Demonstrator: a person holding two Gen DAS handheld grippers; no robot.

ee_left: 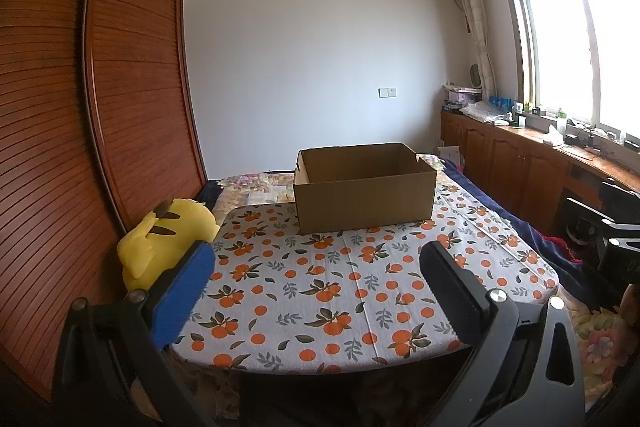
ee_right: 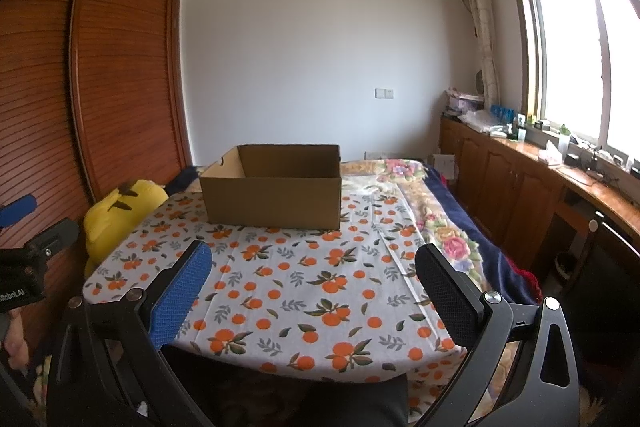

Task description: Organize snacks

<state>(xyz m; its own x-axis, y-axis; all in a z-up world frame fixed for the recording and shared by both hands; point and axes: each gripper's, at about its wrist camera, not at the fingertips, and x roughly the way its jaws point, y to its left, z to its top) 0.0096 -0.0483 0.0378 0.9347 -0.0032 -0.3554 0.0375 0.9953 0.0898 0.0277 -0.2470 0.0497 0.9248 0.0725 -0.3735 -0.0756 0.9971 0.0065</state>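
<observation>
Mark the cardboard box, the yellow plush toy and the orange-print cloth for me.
cardboard box (ee_left: 364, 201): left wrist view, front wall.
yellow plush toy (ee_left: 160, 239): left wrist view, its body.
orange-print cloth (ee_right: 288, 291): right wrist view, bare middle stretch.

In my right wrist view I can read only one text. At about 9 o'clock, at the left edge, my left gripper (ee_right: 24, 267) shows from the side, and on its black body white letters stand: "nRobot.AI". The start of the word is cut by the picture edge, so I cannot tell the full name.

In my left wrist view I find no text that I can read. The cardboard box (ee_left: 364, 187) at 12 o'clock has plain brown walls, with no print or label on the sides I see.
</observation>
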